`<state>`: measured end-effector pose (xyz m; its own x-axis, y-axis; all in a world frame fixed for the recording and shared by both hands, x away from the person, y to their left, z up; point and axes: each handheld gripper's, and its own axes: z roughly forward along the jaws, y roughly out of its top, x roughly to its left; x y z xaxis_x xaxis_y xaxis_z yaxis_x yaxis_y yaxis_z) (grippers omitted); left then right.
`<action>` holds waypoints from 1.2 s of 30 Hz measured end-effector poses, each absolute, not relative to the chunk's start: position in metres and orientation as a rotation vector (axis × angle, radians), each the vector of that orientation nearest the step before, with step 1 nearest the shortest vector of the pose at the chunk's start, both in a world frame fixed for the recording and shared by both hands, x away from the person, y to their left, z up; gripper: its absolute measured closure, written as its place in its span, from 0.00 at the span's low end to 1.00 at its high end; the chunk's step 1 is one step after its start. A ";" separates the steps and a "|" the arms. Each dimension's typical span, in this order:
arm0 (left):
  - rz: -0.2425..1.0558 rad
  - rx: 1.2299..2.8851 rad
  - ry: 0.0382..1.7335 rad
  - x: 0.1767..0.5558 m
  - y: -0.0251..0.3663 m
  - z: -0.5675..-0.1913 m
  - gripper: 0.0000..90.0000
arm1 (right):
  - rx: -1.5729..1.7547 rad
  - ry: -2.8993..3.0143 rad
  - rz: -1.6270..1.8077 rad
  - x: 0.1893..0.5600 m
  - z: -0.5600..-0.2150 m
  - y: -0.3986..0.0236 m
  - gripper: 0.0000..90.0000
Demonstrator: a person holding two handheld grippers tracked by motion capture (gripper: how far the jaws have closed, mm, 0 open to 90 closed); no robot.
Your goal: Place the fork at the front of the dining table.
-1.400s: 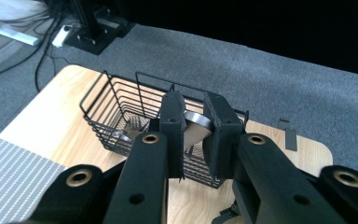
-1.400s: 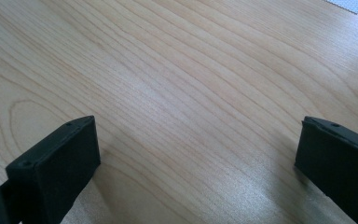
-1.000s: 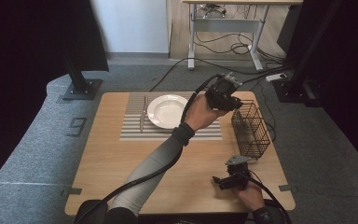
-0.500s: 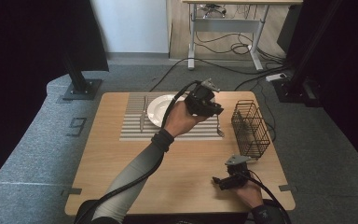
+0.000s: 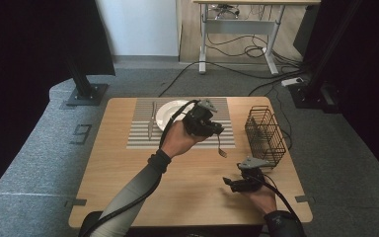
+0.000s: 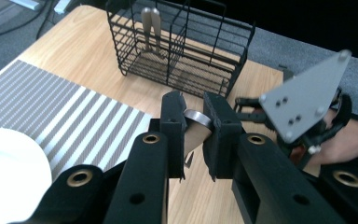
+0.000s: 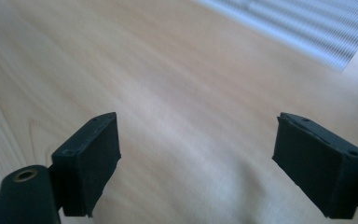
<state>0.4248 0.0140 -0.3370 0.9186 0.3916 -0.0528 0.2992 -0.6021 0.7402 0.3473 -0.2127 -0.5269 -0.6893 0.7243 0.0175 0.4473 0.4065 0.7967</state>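
Your left gripper [image 5: 216, 129] is clamped on a silver metal fork [image 5: 220, 148], hanging above the striped grey placemat [image 5: 138, 133] beside the white round plate [image 5: 164, 114]. It is not yet laid down. More cutlery waits in the black wire basket [image 6: 177, 44]. Your right gripper [image 7: 196, 163] rests with jaws apart, empty.

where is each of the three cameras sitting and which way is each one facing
High view: fixed above the person's side, facing forward and down on the wooden table; both forearms enter from the bottom, left gripper holding a fork above the striped placemat.
Left gripper view: rides the left gripper, facing the wire basket; its fingers clamp the fork handle.
Right gripper view: rides the right gripper, facing bare tabletop; fingers apart.
Shared: high and left gripper views both show the basket, placemat, white plate and right gripper.
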 end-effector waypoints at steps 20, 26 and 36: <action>0.074 2.274 0.484 0.416 0.027 -0.369 0.88 | 0.875 2.362 1.297 0.374 -0.483 -0.186 0.49; 0.068 2.281 0.470 0.414 0.027 -0.372 0.88 | 0.842 2.386 1.334 0.379 -0.477 -0.179 0.60; 0.050 2.306 0.448 0.413 0.027 -0.377 0.88 | 0.751 2.442 1.327 0.381 -0.473 -0.171 0.79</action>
